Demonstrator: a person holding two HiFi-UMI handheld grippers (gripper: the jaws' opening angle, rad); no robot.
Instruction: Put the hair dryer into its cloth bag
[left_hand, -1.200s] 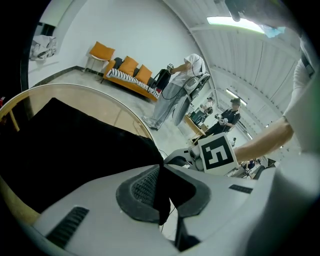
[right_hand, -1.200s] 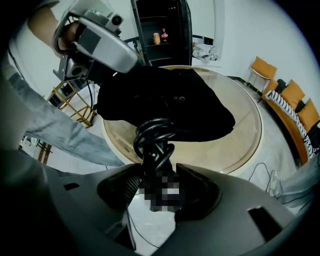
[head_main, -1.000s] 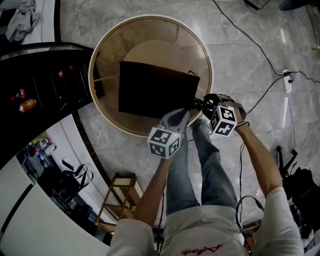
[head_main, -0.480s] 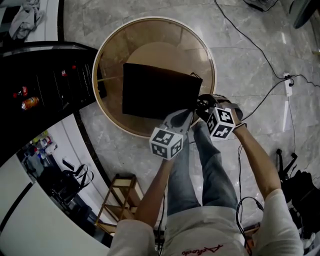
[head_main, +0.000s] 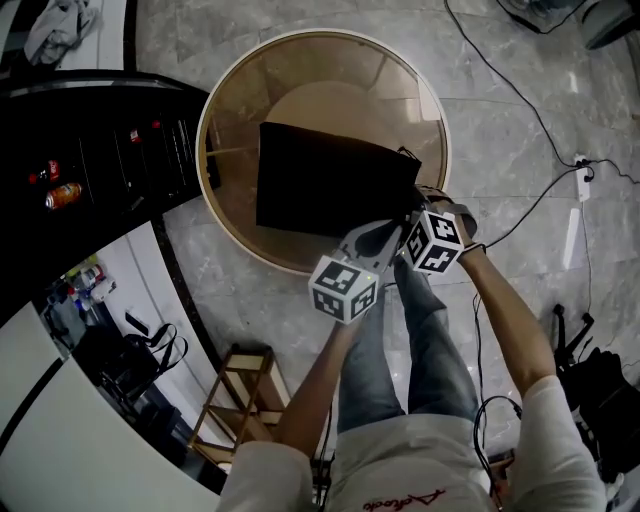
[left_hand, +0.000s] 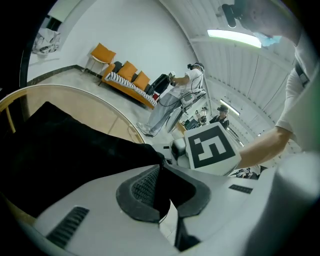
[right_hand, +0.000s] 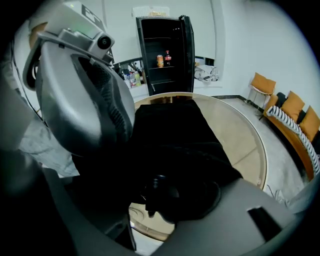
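Observation:
A black cloth bag (head_main: 330, 180) lies flat on the round glass table (head_main: 300, 70). My left gripper (head_main: 388, 228) is at the bag's near right corner. In the left gripper view its jaws (left_hand: 161, 165) are shut on a fold of the bag's edge (left_hand: 60, 150). Just right of it, my right gripper (head_main: 418, 205) sits by the same corner. In the right gripper view its jaws (right_hand: 180, 186) are shut on a black rounded hair dryer (right_hand: 165, 196), which is dark and hard to make out against the bag (right_hand: 175, 130). The left gripper (right_hand: 75, 85) looms close at upper left there.
A black cabinet with drinks (head_main: 100, 150) stands left of the table. Cables (head_main: 520, 100) run over the marble floor at the right. A wooden step stool (head_main: 240, 390) is near my legs. Orange chairs (left_hand: 125, 75) and people (left_hand: 192, 80) are far off.
My right gripper with the hair dryer has moved left, closer to the bag's corner and the left gripper. The left gripper keeps its hold and has hardly moved.

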